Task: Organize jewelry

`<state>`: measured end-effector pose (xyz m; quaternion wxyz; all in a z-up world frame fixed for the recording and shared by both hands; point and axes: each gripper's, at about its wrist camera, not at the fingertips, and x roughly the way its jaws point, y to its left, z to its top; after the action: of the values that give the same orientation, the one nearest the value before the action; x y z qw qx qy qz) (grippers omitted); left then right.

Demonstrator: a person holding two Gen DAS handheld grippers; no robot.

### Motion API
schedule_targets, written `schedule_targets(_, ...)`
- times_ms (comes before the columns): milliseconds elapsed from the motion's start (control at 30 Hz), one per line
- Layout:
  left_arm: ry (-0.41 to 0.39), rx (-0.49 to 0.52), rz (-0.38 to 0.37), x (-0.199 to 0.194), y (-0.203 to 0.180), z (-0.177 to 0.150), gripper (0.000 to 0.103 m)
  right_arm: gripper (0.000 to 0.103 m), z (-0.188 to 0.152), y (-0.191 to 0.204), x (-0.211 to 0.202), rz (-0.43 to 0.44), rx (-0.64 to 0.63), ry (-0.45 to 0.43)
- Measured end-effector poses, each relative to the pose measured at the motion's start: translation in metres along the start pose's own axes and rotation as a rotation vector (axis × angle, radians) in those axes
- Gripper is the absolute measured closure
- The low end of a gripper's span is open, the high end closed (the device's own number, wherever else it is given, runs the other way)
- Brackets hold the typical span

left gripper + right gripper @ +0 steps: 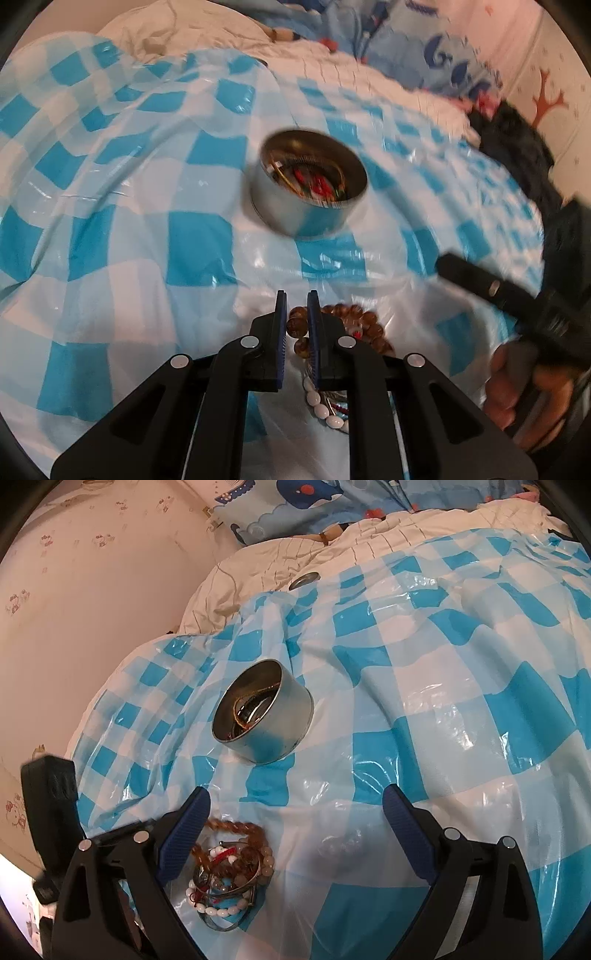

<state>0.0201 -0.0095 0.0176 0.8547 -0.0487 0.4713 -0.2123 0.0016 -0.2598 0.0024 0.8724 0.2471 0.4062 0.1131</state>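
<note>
A round metal tin (310, 184) (262, 716) stands open on the blue-and-white checked plastic sheet (147, 221), with gold chains and red pieces inside. A pile of jewelry (229, 871) lies near the front: brown bead bracelets, a white bead bracelet (325, 406), metal bangles. My left gripper (297, 295) points down into this pile, its blue pads closed on a brown bead bracelet (297, 325). My right gripper (295, 794) stands wide open just right of the pile with nothing between its fingers. One of its fingers (480, 280) shows at the right of the left wrist view.
A small round metal lid (304, 579) lies on the white quilt (258, 565) behind the sheet. Blue cartoon pillows (314, 502) line the back, and a pink wall (92, 590) runs along one side. A person's hand (517, 391) holds the right gripper.
</note>
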Motion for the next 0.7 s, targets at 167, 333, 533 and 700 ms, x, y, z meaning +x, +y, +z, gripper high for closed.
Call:
schedule_targets(167, -0.055, -0.074, 0.001, -0.016, 0.021, 0.009, 0.093, 0.013, -0.003, 0.009, 0.007, 0.005, -0.049, 0.035)
schedule_targets(333, -0.064, -0.110, 0.010, -0.017, 0.030, 0.012, 0.099, 0.013, -0.013, 0.029, 0.017, 0.025, -0.151, 0.087)
schedule_targets(533, -0.068, -0.112, 0.022, -0.016, 0.030, 0.013, 0.099, 0.013, -0.027, 0.053, 0.027, 0.044, -0.274, 0.113)
schedule_targets(700, -0.020, -0.102, 0.051, -0.003, 0.032, 0.011, 0.098, 0.013, -0.035, 0.064, 0.034, 0.021, -0.342, 0.135)
